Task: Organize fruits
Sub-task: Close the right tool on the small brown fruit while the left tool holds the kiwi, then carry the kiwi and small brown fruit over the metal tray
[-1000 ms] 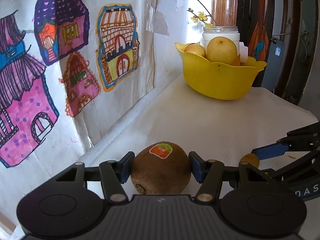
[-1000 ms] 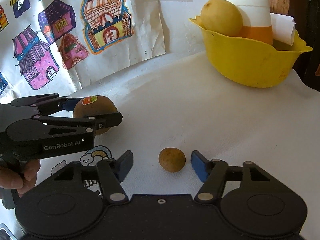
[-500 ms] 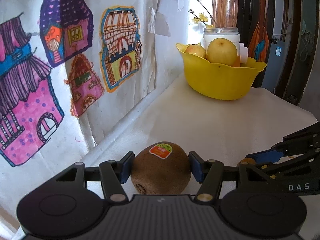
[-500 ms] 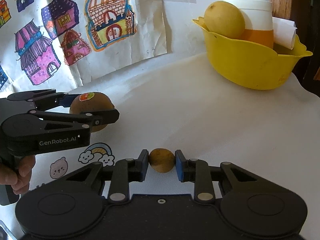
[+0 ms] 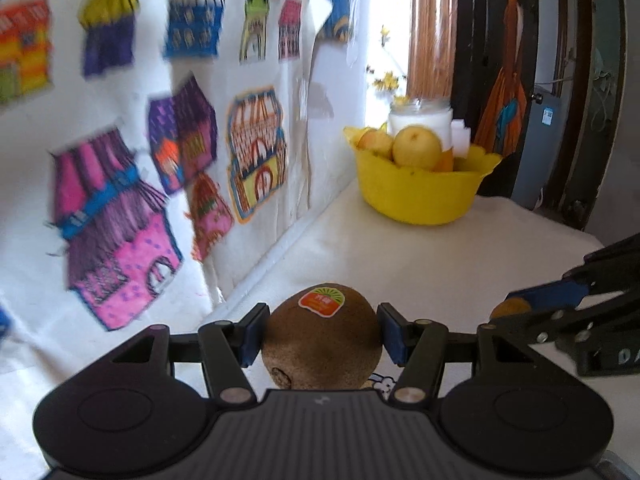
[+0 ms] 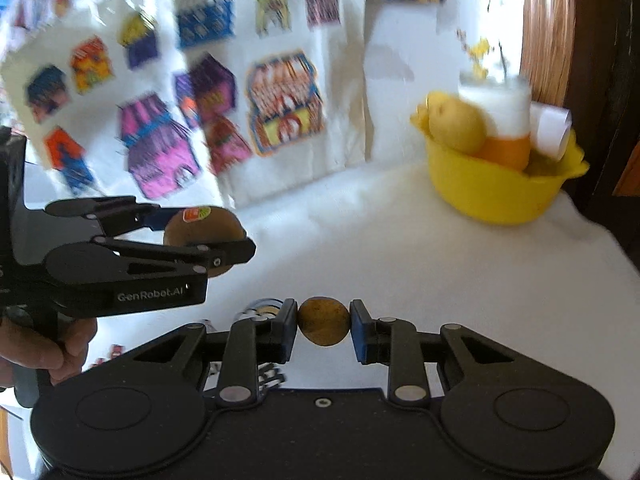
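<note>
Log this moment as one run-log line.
left hand-held gripper: shut on kiwi | right hand-held gripper: shut on small brown fruit | yellow bowl: ahead

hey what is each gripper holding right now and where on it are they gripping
The left gripper holds the kiwi by its two long ends. The right gripper pinches the small brown fruit across its sides.

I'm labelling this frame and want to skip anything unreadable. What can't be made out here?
- Yellow bowl contents, both views: the rim and the front pear hide what lies behind.
- Kiwi sticker print: too small.
- Wall drawings: motion-blurred.
- Small brown fruit, left wrist view: mostly behind the right gripper.
</note>
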